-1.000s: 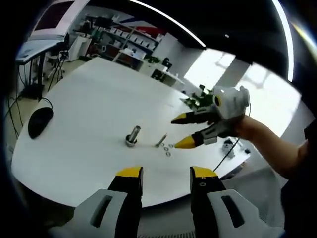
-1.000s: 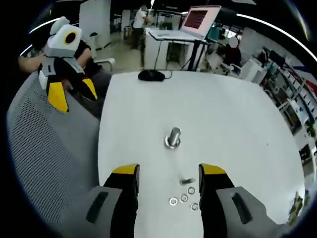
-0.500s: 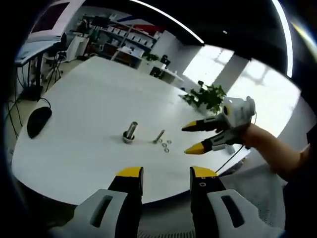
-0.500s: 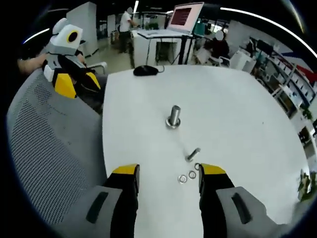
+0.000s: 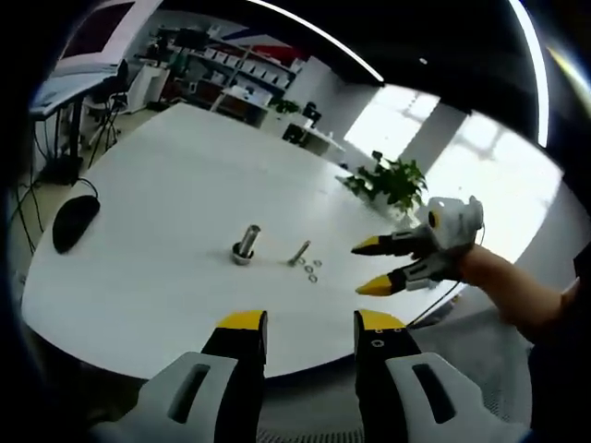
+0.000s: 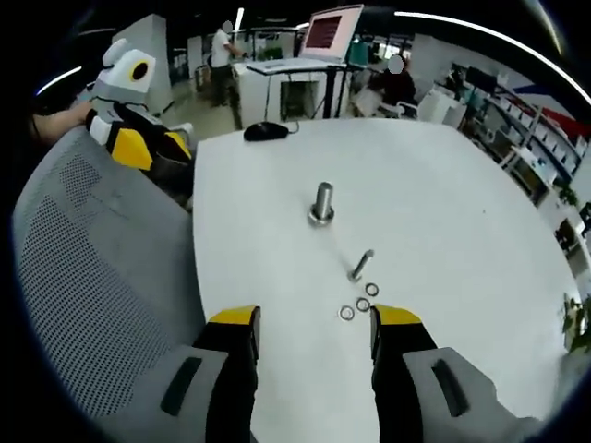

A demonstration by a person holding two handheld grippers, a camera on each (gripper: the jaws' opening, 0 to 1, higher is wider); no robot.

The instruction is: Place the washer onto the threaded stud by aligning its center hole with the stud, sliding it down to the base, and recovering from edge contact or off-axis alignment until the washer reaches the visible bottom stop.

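Trouble, from where I stand, would start with the pick: three small washers [image 6: 358,304] lie bunched together on the white table [image 6: 443,212], flat against it, so jaws coming down could nip two at once or skid one off toward the loose bolt [image 6: 360,266] lying on its side just beside them. A washer gripped crooked would then catch on the threads of the upright stud [image 6: 320,202] rather than slide to its base. Neither tool has anything yet. The right gripper [image 6: 309,321] hangs above the near edge of the table with its jaws spread and empty, the washers just ahead between the tips, the stud farther on. The left gripper [image 5: 300,323], also spread and empty, is held back off the table edge, stud [image 5: 245,245] and washers [image 5: 311,270] well apart from it
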